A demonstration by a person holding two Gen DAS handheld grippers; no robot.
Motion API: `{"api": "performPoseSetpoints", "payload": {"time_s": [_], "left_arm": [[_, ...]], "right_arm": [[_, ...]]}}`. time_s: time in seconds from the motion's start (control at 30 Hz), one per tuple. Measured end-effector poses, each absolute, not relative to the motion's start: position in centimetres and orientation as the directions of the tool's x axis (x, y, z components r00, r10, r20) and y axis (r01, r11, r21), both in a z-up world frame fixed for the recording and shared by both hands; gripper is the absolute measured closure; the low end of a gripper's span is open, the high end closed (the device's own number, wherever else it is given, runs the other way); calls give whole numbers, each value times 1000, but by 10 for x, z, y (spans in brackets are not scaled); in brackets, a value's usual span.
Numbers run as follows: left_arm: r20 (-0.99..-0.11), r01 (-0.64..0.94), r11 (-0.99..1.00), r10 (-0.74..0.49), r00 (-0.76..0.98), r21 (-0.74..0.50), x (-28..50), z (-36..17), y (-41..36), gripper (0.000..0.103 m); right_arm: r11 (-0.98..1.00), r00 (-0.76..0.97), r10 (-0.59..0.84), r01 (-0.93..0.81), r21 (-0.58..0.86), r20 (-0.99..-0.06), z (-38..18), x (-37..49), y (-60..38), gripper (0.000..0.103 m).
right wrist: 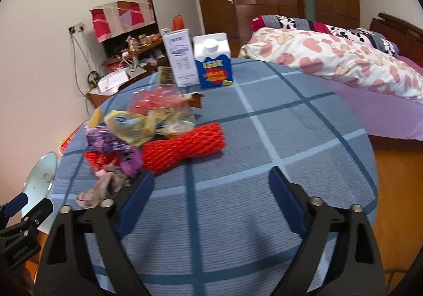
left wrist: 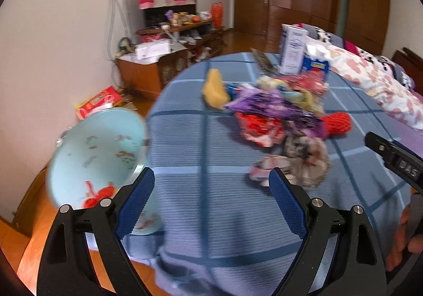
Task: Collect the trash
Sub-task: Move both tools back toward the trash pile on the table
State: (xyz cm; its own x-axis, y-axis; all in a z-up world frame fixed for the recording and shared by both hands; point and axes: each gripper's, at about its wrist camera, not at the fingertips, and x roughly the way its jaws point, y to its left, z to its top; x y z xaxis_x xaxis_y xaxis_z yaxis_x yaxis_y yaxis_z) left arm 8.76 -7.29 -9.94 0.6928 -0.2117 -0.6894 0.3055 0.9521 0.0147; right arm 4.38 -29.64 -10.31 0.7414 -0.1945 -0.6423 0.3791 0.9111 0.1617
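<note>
A heap of crumpled wrappers [left wrist: 277, 113] lies on the round table with a blue checked cloth [left wrist: 211, 190]; it also shows in the right wrist view [right wrist: 127, 132]. A red foam net [right wrist: 185, 146] lies at the heap's right side. A light blue bin [left wrist: 97, 153] stands tilted at the table's left edge, with red scraps inside. My left gripper [left wrist: 211, 190] is open and empty, above the cloth just short of the heap. My right gripper [right wrist: 211, 190] is open and empty over bare cloth, right of the heap.
A white carton [right wrist: 182, 58] and a blue and white carton [right wrist: 214, 63] stand at the table's far side. A bed with a heart-print quilt [right wrist: 330, 58] lies to the right. A cluttered wooden cabinet [left wrist: 158, 63] stands against the wall beyond the table.
</note>
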Motion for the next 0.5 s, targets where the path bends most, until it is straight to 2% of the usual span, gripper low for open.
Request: {"api": "performPoseSetpoints", "payload": {"time_s": [0.23,0.37,0.5], "left_arm": [[-698,417,909,-309,646,-16,89,-109,-124,17],[-711,439,898,-302,635,11,96,-120,-149,18],[-730,444,896,-313,607,-15,105,-130,-155,31]], "right_arm": [[894,728,-206,411,177,-654,-110,38,-318,22],[890,725,-200,416,188,-659,-111,36,-325,25],[891,724,-194,412,189,-662,-111,39,-328,25]]}}
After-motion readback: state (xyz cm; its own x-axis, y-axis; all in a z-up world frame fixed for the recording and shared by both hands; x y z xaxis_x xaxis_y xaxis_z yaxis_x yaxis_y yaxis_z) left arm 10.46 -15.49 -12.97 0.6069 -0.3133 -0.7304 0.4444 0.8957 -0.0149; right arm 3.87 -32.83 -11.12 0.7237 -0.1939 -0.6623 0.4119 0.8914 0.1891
